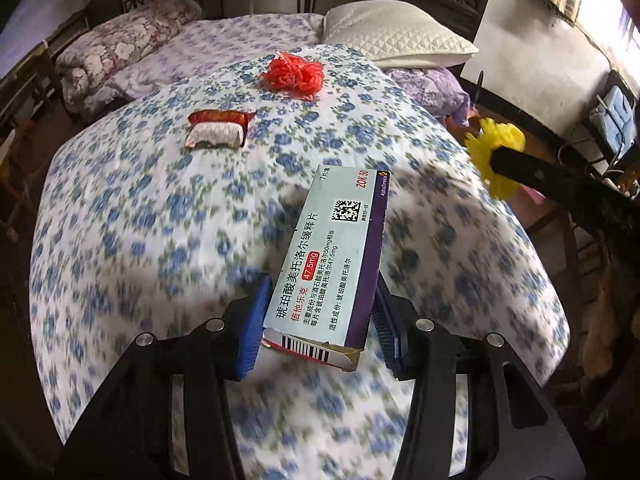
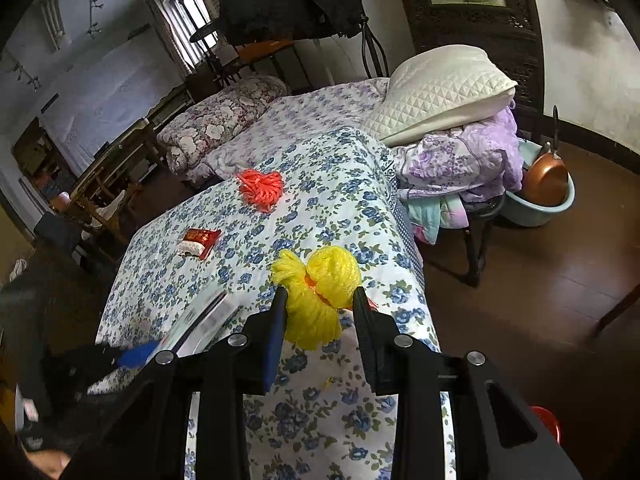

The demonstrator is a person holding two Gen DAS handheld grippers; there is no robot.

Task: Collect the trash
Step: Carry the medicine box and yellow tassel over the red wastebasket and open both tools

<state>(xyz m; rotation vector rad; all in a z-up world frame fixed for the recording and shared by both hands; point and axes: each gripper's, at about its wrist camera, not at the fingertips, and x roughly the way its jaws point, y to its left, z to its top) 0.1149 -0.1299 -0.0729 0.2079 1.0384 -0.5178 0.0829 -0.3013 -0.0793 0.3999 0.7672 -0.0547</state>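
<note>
My left gripper [image 1: 320,312] is shut on a pale blue and purple medicine box [image 1: 332,256], lifted over the blue-flowered quilt [image 1: 140,208]. The box [image 2: 200,324] shows blurred at the left of the right wrist view. My right gripper [image 2: 320,312] is shut on a crumpled yellow net bag [image 2: 320,292], which also appears at the right edge of the left wrist view as the yellow bag [image 1: 494,152]. A red and white snack wrapper [image 1: 218,130] [image 2: 199,242] lies on the quilt. Farther back sits a tangle of red-orange netting [image 1: 294,74] [image 2: 260,188].
A white quilted pillow [image 2: 440,88] and purple bedding [image 2: 460,156] lie beyond the quilt. A teal basin [image 2: 538,208] with a copper pan stands on the brown floor at right. A folded floral blanket [image 1: 116,52] lies at the far left. A dark chair [image 2: 476,240] stands beside the bed.
</note>
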